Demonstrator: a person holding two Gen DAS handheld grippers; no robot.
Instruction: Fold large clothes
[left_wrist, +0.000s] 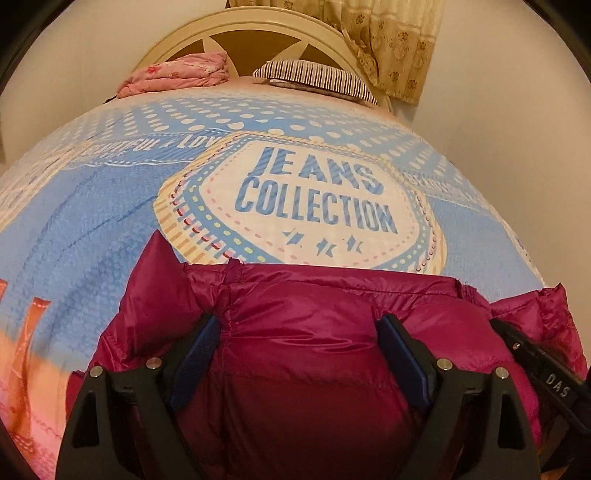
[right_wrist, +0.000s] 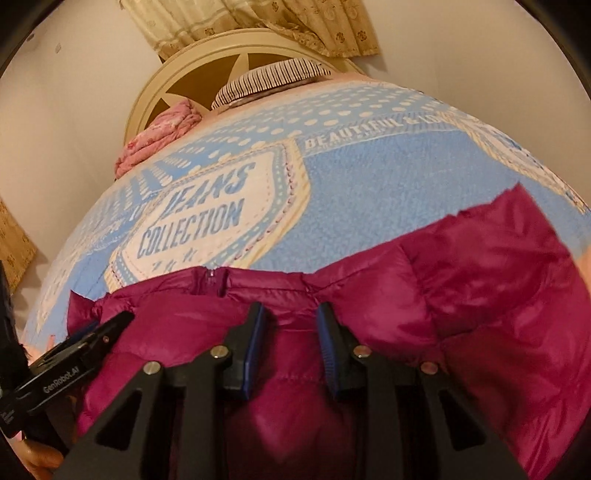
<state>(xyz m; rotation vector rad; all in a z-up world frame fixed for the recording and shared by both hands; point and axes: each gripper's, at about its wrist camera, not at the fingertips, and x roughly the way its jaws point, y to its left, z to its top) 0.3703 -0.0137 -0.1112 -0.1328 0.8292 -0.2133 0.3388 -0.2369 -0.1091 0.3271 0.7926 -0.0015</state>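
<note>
In the left wrist view, a magenta puffer jacket (left_wrist: 325, 332) lay on the near part of a bed, on a blue bedspread (left_wrist: 110, 206) printed with a large "JEANS COLLECTION" badge. The left gripper (left_wrist: 295, 350) hung just above the jacket's padded body with its two blue-padded fingers (left_wrist: 195, 354) spread wide, one on each side of a quilted panel; the pads did not seem to press the fabric, so nothing was pinched. One sleeve or flap stuck out toward the far left. At the right edge, part of the right gripper (left_wrist: 532, 354) showed, close beside the left. Far off, a folded pink blanket (left_wrist: 173, 74) and a striped pillow (left_wrist: 317, 77) sat against a cream headboard (left_wrist: 258, 26), under a beige curtain (left_wrist: 388, 40). In the right wrist view, the same jacket (right_wrist: 461, 314) filled the near half of the picture, its zipped edge (right_wrist: 212, 275) running along the far side and a broad flap reaching to the right. The right gripper (right_wrist: 291, 354) had its fingers drawn fairly close with jacket fabric lying between them; whether the pads truly squeezed it could not be told. The left gripper (right_wrist: 92, 332) showed at the left edge. Both tools sat side by side over the jacket's middle, probably to take hold along one line so a fold could be lifted evenly.
</note>
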